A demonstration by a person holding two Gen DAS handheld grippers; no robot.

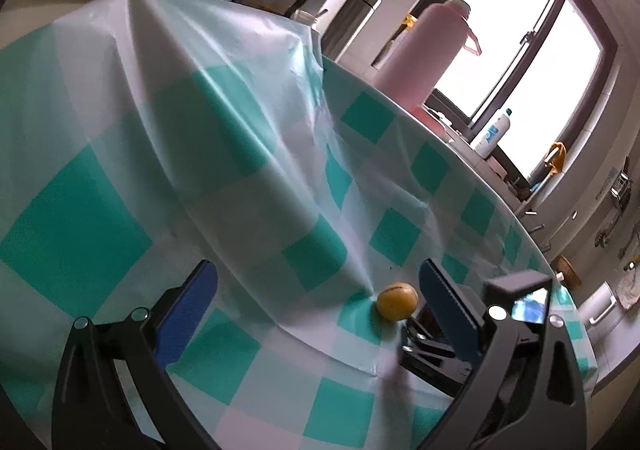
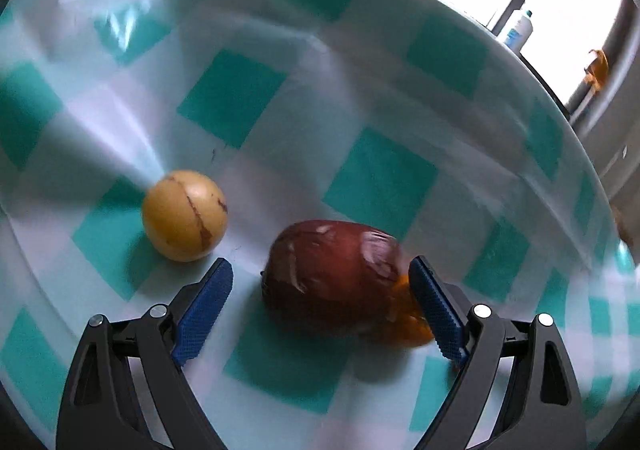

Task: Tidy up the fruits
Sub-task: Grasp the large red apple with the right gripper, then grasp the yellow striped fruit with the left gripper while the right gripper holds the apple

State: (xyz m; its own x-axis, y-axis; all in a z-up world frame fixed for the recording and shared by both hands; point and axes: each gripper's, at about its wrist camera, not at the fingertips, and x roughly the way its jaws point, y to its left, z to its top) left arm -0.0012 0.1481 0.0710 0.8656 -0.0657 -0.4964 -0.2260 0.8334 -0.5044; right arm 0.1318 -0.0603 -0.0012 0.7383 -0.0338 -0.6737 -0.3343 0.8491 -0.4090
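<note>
The right gripper (image 2: 320, 314), jaws spread wide, is straddling the red-brown fruit (image 2: 332, 270) lying crosswise between its fingers, the yellow fruit (image 2: 185, 215) sitting ahead-left; the released left gripper (image 1: 316, 302) is hovering farther off.

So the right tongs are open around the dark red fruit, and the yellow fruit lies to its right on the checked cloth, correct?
Not quite: in the right wrist view the yellow fruit lies left of the dark red fruit. The right tongs are indeed open around it, on the checked cloth.

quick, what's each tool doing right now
Left tool: open, holding nothing.
Right tool: open around the red fruit, not clamped; the yellow fruit sits apart.
</note>
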